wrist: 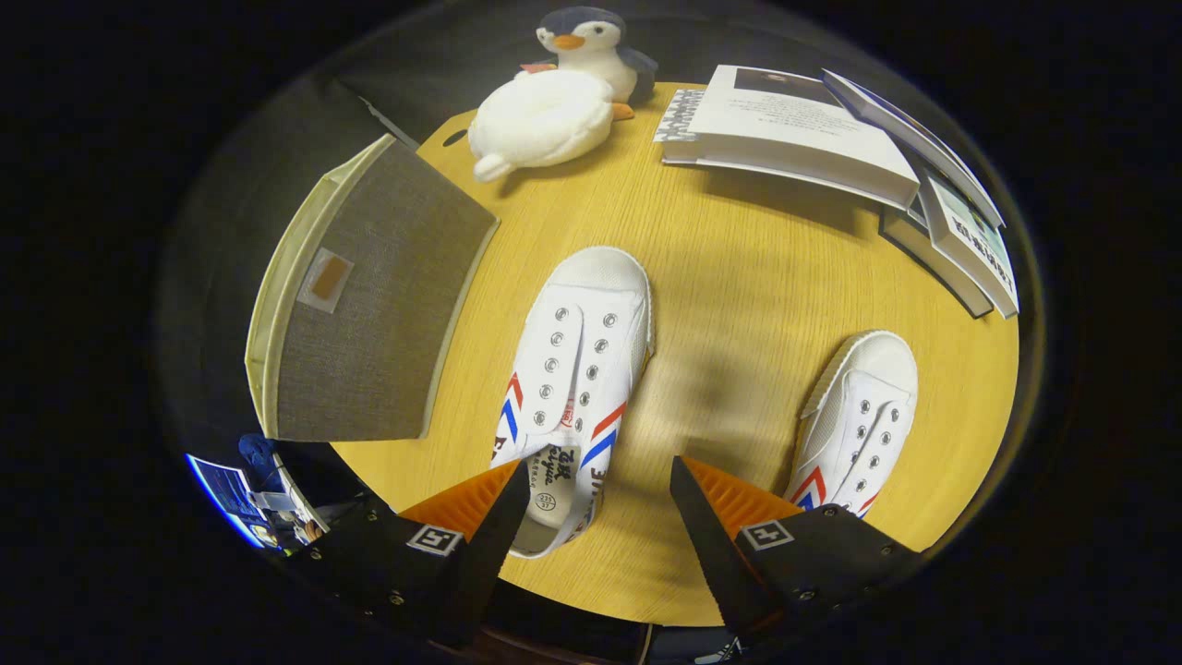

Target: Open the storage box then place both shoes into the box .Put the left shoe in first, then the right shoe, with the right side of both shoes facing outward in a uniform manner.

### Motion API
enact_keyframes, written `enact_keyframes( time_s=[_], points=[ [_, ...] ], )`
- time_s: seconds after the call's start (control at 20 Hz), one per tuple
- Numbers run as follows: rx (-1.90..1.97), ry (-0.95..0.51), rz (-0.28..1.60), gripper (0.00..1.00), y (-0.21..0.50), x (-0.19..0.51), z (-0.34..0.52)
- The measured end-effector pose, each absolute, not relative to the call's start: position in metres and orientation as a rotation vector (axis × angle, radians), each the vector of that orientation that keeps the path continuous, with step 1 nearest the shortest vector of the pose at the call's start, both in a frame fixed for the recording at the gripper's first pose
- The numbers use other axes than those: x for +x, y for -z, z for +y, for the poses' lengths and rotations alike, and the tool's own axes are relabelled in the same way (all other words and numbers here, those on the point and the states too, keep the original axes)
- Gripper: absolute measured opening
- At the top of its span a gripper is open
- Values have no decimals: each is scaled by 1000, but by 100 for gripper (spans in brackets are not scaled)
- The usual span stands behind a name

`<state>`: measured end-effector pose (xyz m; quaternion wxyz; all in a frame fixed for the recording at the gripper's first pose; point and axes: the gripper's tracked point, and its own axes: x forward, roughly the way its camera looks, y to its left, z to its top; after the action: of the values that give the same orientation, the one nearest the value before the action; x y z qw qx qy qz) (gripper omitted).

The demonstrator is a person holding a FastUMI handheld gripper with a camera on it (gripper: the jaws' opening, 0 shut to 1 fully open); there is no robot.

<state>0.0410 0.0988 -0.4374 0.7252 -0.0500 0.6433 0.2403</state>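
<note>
Two white shoes lie on the desk: one shoe (pixel 574 388) just ahead of the claw's left finger, the other shoe (pixel 861 425) beside its right finger. Beyond them sit one storage box (pixel 369 305), one plush penguin (pixel 559 88), and three books (pixel 868 157).

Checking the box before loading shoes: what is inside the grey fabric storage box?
Nothing inside shows: the grey fabric storage box has its lid down, covering the interior. Only the cream side wall is visible. The open gripper hovers above the white canvas shoe.
</note>
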Motion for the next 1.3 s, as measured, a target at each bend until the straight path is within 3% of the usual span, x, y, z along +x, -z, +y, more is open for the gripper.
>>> enact_keyframes(
  time_s=[0.15, 0.35, 0.45, 0.65, 1.3],
  points=[
    [-191, -528, 1429, 89, 447, 51, 99],
    [-257, -527, 1436, 70, 464, 59, 104],
    [-186, -517, 1457, 27, 472, 49, 116],
    [-110, -479, 1490, 2, 457, 51, 114],
    [-56, -510, 1495, 1, 423, 72, 112]
  ],
)
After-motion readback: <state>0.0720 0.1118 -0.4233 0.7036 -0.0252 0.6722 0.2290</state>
